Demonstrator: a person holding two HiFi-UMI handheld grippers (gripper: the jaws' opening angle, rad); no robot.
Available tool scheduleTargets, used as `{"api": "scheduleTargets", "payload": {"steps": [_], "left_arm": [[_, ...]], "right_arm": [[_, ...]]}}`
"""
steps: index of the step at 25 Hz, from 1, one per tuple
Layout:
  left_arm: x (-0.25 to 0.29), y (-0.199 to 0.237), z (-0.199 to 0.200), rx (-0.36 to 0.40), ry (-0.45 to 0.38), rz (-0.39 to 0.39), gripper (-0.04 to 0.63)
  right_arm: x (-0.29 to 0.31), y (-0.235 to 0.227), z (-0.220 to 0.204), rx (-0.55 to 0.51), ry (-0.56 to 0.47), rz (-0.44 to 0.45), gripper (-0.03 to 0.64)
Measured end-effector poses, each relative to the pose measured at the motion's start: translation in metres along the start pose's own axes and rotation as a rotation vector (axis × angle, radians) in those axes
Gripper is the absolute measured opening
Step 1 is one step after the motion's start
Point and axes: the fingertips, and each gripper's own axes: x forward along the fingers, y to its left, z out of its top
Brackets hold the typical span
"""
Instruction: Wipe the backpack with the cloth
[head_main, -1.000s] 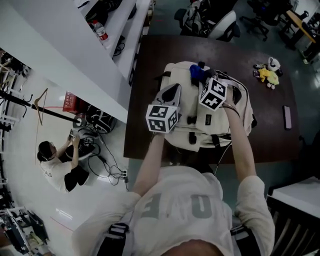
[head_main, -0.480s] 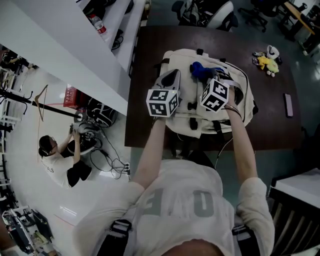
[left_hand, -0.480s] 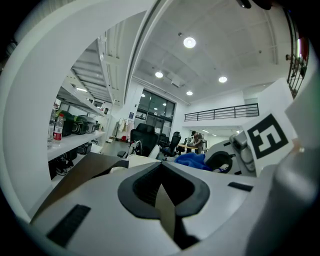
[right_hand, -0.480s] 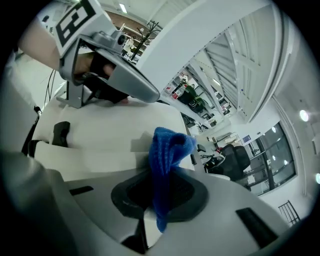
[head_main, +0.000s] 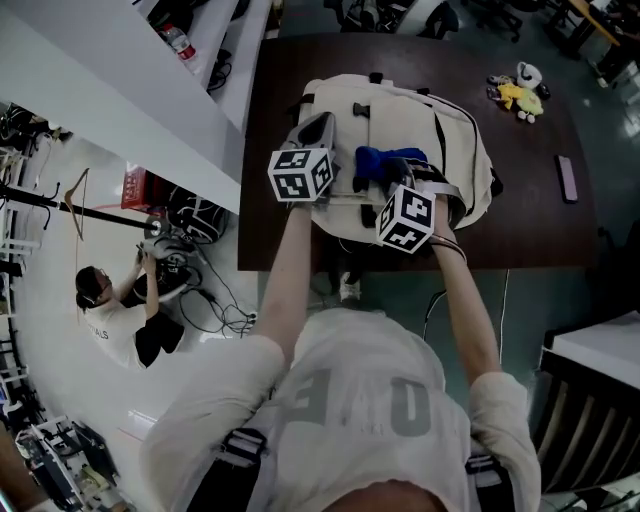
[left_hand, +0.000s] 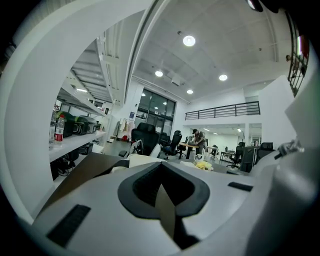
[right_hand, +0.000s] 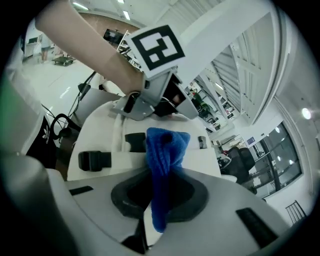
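Note:
A cream backpack (head_main: 440, 125) with black buckles lies flat on the dark table (head_main: 530, 215). My right gripper (head_main: 385, 180) is shut on a blue cloth (head_main: 375, 165), which rests on the backpack's near half; in the right gripper view the blue cloth (right_hand: 165, 160) hangs from the jaws over the backpack (right_hand: 100, 142). At the backpack's left edge my left gripper (head_main: 318, 132) is shut with nothing visible between its jaws. In the left gripper view the left gripper (left_hand: 161, 187) points level across the table toward the room, with the backpack (left_hand: 145, 159) just past it.
A yellow and white plush toy (head_main: 515, 88) and a small dark device (head_main: 567, 178) lie at the table's right. A white shelf unit (head_main: 150, 90) runs along the left. A person (head_main: 115, 310) crouches on the floor by cables at lower left. Office chairs stand beyond the table.
My right gripper has dragged the blue cloth across the backpack toward the near edge. The left gripper has stayed at the backpack's left edge.

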Motion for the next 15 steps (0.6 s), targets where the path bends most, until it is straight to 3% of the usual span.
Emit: {"api": "scheduleTargets", "payload": {"steps": [8,13,15], "left_arm": [[0.000,-0.002,-0.004,-0.004,0.001,-0.009,0.003],[-0.001,-0.001,-0.004,0.003,0.004,-0.003,0.003],[0.000,-0.001,-0.003,0.005,0.006,-0.001,0.003]], "right_arm": [[-0.020,0.050,0.000,0.012,-0.017,0.041,0.038],[-0.026,0.101,-0.005,0.037,-0.031,0.184,0.038],[-0.024,0.115,-0.008,0.059,-0.040,0.191,0.038]]}}
